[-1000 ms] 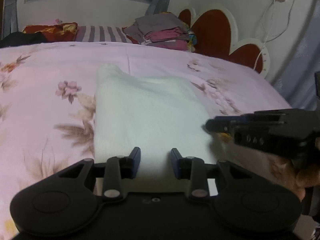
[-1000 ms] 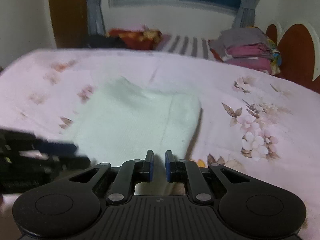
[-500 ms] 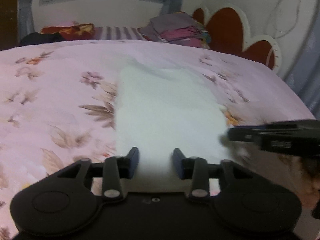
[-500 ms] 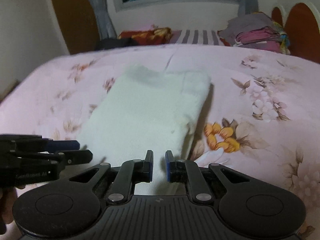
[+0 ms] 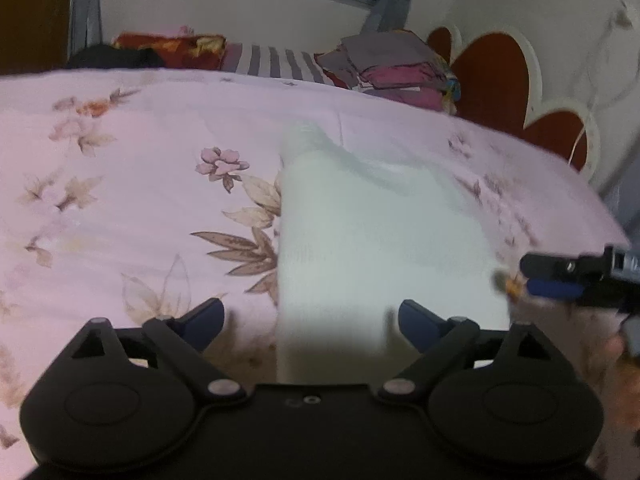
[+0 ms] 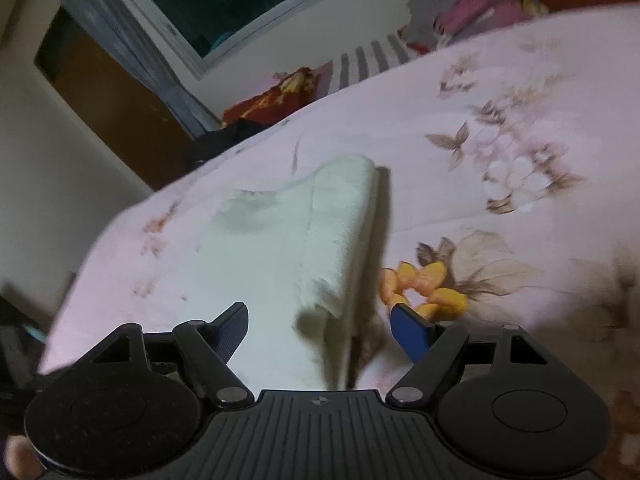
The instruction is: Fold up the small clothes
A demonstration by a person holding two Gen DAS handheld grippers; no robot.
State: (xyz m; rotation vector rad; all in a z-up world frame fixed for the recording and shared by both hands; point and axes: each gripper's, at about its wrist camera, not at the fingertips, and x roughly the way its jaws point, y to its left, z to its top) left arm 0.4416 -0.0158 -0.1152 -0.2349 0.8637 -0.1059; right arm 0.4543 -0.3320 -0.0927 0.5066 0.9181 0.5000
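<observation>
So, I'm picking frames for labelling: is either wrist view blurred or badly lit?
Left wrist view: soft all over, the white cloth washed out, the right gripper smeared. Right wrist view: tilted, bedsheet streaked with blur, cloth throwing a hard shadow; dim indoor light in both.

dim indoor light, motion blur, fisheye-warped edges

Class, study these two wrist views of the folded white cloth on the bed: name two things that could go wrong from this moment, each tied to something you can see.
1. Both grippers are opening over the white cloth. Its far end is humped and uneven, so the released fold may relax or slide open.
2. The right gripper straddles the cloth's frayed near corner, and the left gripper straddles the near edge; pulling back low could let the fingers snag and drag the fold across the floral sheet.
</observation>
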